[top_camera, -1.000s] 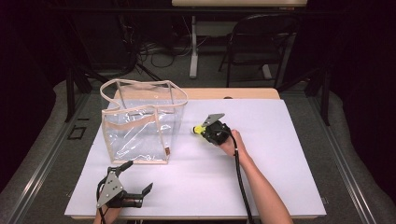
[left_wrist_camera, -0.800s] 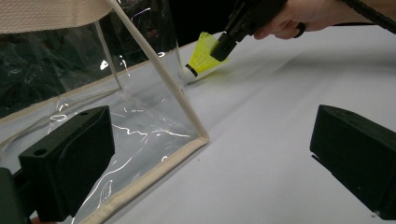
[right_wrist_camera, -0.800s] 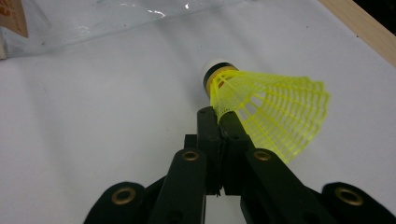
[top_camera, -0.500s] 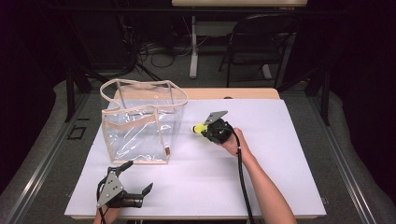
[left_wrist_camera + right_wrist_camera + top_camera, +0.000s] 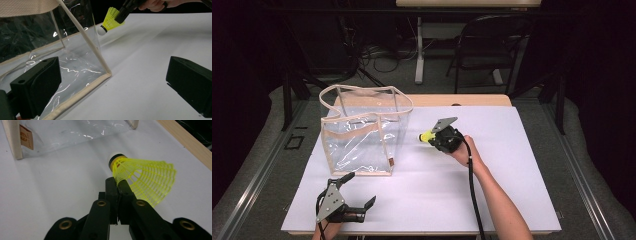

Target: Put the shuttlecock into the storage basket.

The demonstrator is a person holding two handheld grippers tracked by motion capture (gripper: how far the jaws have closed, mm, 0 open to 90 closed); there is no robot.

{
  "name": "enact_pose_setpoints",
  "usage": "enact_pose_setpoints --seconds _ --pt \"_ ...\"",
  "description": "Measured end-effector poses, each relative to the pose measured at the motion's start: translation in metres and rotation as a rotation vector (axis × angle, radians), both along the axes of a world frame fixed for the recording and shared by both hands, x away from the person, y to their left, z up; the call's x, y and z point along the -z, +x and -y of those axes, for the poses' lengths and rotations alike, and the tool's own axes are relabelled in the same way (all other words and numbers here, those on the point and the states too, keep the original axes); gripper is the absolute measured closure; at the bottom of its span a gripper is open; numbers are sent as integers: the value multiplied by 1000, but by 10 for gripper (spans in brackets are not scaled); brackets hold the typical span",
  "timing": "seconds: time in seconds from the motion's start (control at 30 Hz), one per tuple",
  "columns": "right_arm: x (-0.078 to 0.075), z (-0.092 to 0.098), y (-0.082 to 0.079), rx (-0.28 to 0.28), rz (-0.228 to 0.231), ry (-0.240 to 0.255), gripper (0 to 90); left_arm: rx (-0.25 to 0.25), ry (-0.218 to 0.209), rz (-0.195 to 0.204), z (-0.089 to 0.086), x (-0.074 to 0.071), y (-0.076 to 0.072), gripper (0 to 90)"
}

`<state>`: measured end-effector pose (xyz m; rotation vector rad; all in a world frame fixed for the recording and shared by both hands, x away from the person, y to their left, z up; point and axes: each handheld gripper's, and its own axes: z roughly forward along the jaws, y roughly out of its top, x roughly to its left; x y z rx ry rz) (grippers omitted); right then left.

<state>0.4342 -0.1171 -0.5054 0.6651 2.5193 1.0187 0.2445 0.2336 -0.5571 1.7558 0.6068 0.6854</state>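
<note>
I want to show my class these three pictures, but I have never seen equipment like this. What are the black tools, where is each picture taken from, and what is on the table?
No robot here: a person holds hand-operated tongs, one in each hand. The wide picture comes from a fixed camera above the person's side of the white table. The other two come from small cameras riding on each tool, looking along its black jaws.

On the table stands a clear plastic bag with beige trim, open at the top. The left tongs, near the table's front edge, are open and hold nothing; their camera sees the bag's corner close up. The right tongs are shut on the skirt of a yellow shuttlecock, held just right of the bag, white cork tip pointing toward it.
</note>
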Motion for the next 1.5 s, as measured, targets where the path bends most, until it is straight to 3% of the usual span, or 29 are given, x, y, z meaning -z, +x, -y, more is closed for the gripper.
enact_pose_setpoints --seconds 1.5 --pt "-52 11 -1 -3 55 -5 888 3 -1 -2 1 0 0 0"
